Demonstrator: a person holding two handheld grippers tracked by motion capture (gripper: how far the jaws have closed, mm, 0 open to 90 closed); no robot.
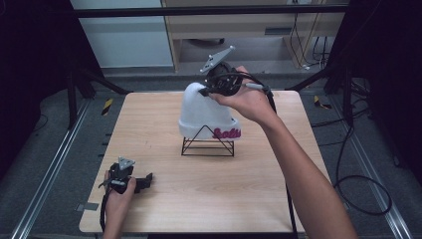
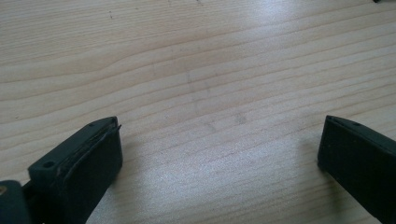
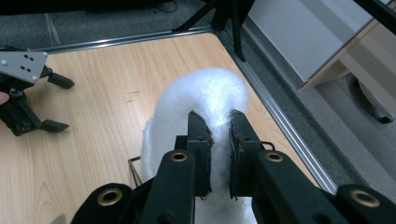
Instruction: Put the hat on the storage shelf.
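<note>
Wooden desk (image 1: pixel 164 199) carrying a white hat (image 1: pixel 205 112) on a wire stand (image 1: pixel 208 145).
Right hand-held gripper (image 3: pixel 218 133) is pinching the hat's crown from above, near the far edge; left hand-held gripper (image 1: pixel 143 181) is resting spread at the near-left corner.

The surface (image 2: pixel 196 70) is pale wood with fine grain and a soft sheen. On it, a fuzzy white knit hat (image 3: pixel 205 93) covers a thin black wire stand (image 1: pixel 208 147). The tongs (image 3: pixel 218 128) are matt black plastic.

Bright overhead light; tabletop (image 2: pixel 205 93) glare; dark surroundings; soft focus.
</note>
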